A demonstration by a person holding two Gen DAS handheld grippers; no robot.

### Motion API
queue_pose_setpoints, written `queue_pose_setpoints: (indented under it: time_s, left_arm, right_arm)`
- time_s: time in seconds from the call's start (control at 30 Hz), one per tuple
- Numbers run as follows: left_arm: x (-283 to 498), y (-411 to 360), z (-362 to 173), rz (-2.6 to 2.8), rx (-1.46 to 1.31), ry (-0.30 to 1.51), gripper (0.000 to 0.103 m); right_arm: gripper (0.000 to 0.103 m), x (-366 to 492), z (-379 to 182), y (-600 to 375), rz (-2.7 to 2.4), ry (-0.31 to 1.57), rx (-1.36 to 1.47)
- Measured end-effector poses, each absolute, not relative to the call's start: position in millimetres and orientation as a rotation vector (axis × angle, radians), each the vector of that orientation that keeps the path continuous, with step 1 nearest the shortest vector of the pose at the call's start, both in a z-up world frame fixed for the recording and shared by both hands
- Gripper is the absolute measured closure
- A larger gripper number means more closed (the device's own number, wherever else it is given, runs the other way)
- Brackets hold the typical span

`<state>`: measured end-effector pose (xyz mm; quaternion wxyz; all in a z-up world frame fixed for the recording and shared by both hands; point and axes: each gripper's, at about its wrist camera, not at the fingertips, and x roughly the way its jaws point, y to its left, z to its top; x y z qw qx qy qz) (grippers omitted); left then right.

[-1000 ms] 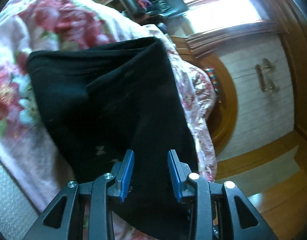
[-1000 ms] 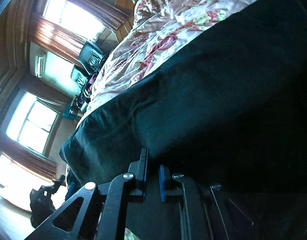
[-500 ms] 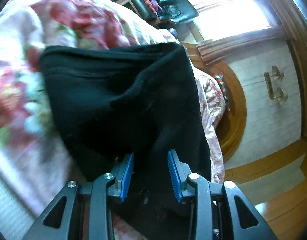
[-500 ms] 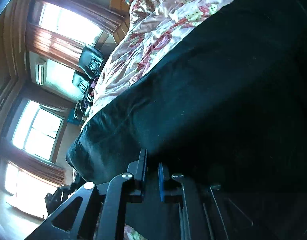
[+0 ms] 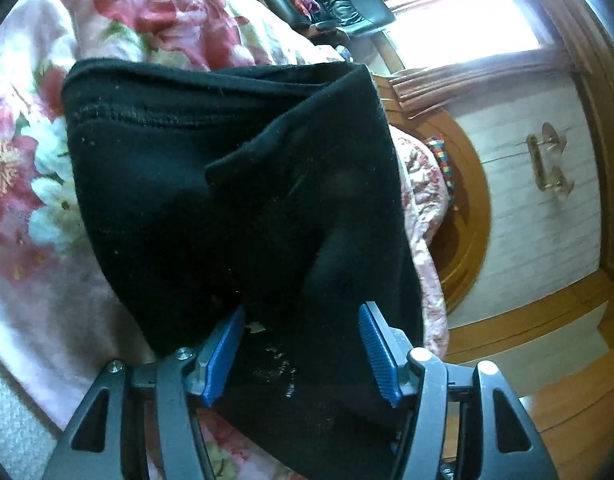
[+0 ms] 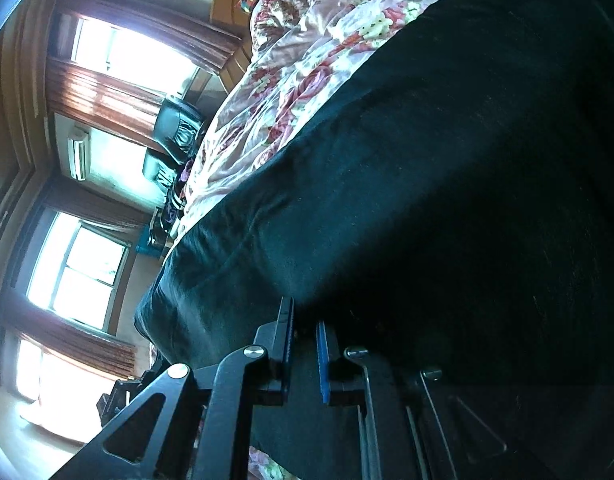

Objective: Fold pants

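Black knit pants (image 5: 235, 200), soft and limp, lie part-folded on the pink floral quilt (image 5: 23, 184), and nearest you their cloth runs between the blue pads of your left gripper (image 5: 303, 350), whose jaws are opening and no longer press on it, while your right gripper (image 6: 305, 354) is clamped thin on a near edge of the same fabric. Expect them to sag and crease wherever unsupported, light but floppy and likely not slippery. Judging by the far stitched hem (image 5: 147, 114), take hold at edges or corners, not mid-panel.
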<state>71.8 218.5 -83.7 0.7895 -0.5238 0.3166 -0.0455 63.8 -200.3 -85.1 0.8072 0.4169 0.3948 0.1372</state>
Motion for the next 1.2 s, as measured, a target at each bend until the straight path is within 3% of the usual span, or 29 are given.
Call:
queue_pose_setpoints:
  time_s: [0.23, 0.47, 0.5, 0.57, 0.67, 0.73, 0.8, 0.97, 1.07, 1.1, 1.13, 1.17, 1.2]
  left_arm:
    - [68, 251, -72, -0.072, -1.248, 0.446, 0.044]
    - [75, 239, -72, -0.042, -1.185, 0.492, 0.047]
    - [76, 238, -71, -0.044, -1.166, 0.506, 0.049]
    - [85, 231, -72, -0.032, -1.121, 0.569, 0.083]
    - [87, 235, -78, -0.044, -1.164, 0.610, 0.095]
    - [83, 243, -78, -0.073, -1.211, 0.589, 0.095]
    - [77, 253, -74, -0.095, -1.242, 0.554, 0.096]
    - [65, 269, -68, -0.122, -1.248, 0.490, 0.097]
    - [64, 269, -72, -0.120, -1.253, 0.495, 0.097]
    - [62, 274, -74, -0.121, -1.259, 0.495, 0.097]
    - [58, 277, -77, -0.124, -1.266, 0.495, 0.097]
    - [58, 277, -78, -0.130, -1.274, 0.495, 0.097]
    - [56, 280, -79, -0.140, -1.281, 0.491, 0.097]
  right_arm:
    - [0.094, 63, -86, -201, 0.294, 0.848, 0.884]
    - [0.094, 65, -88, -199, 0.292, 0.845, 0.885]
    - [0.094, 65, -88, -199, 0.293, 0.846, 0.887]
    - [0.093, 66, -87, -200, 0.300, 0.849, 0.895]
    - [0.088, 66, -79, -209, 0.291, 0.816, 0.895]
    - [0.066, 65, -72, -223, 0.265, 0.755, 0.902]
    - [0.055, 69, -69, -240, 0.221, 0.728, 0.925]
    - [0.055, 90, -77, -285, 0.103, 0.716, 1.014]
    - [0.058, 100, -79, -308, -0.011, 0.694, 1.047]
    - [0.069, 103, -80, -314, -0.045, 0.698, 1.057]
    - [0.089, 106, -82, -322, -0.050, 0.703, 1.082]
    - [0.097, 108, -81, -328, -0.041, 0.701, 1.102]
    - [0.097, 106, -77, -333, -0.022, 0.678, 1.124]
